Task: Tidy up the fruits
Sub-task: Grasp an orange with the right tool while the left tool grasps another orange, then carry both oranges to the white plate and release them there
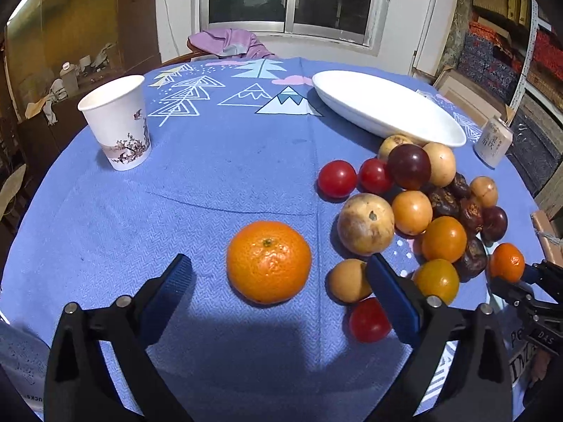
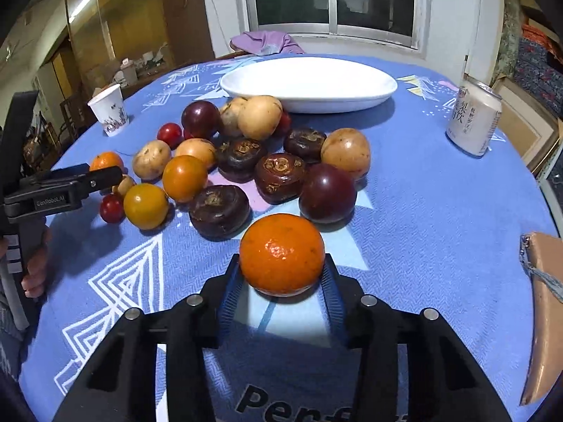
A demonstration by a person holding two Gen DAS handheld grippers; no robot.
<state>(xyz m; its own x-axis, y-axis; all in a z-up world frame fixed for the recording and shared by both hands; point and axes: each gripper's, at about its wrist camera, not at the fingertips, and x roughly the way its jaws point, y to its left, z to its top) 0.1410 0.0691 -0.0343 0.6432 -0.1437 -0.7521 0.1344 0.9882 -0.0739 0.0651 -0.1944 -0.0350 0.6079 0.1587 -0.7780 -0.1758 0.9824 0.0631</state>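
Note:
A mandarin [image 1: 269, 261] lies on the blue tablecloth between the wide-open fingers of my left gripper [image 1: 279, 269], untouched. My right gripper [image 2: 281, 270] is shut on a second mandarin [image 2: 282, 254], close to the cloth; it shows at the right edge of the left wrist view [image 1: 506, 262]. A pile of fruit [image 2: 260, 161] lies mid-table: red tomatoes, yellow and purple passion fruits, orange tomatoes, dark water chestnuts. A white oval plate [image 2: 309, 82] stands empty behind the pile, also in the left wrist view [image 1: 383, 105].
A paper cup [image 1: 118, 121] stands at the left of the table. A drink can [image 2: 473, 119] stands at the right. A tan object [image 2: 543, 302] lies at the right table edge. A purple cloth [image 1: 228, 42] hangs on a chair behind the table.

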